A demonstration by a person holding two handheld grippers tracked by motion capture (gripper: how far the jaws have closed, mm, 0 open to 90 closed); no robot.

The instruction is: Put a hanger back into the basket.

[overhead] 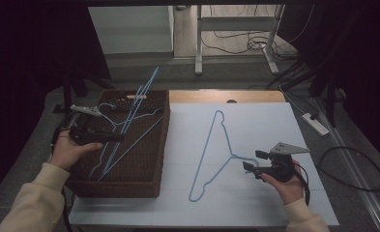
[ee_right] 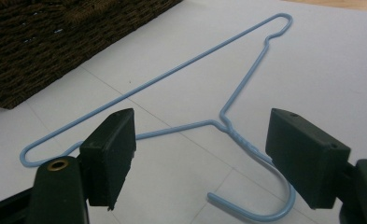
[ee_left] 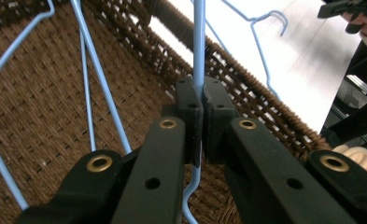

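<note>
A brown wicker basket (overhead: 115, 186) stands at the table's left with several blue wire hangers in it. My left gripper (overhead: 116, 137) reaches over its left rim and is shut on one blue hanger wire (ee_left: 199, 42), which is pinched between the pads of my left gripper (ee_left: 199, 95) above the woven floor (ee_left: 41, 116). Another blue hanger (overhead: 211, 150) lies flat on the white tabletop. My right gripper (overhead: 252, 161) hovers open at that hanger's hook end. In the right gripper view the hook (ee_right: 260, 212) lies between the jaws of my right gripper (ee_right: 204, 158), untouched.
Two more hangers (overhead: 141, 99) lean out over the basket's far rim. The white tabletop (overhead: 265, 121) spreads to the right of the basket. A power strip (overhead: 315, 123) and cables lie on the floor at the right, and a metal stand (overhead: 236, 21) is behind the table.
</note>
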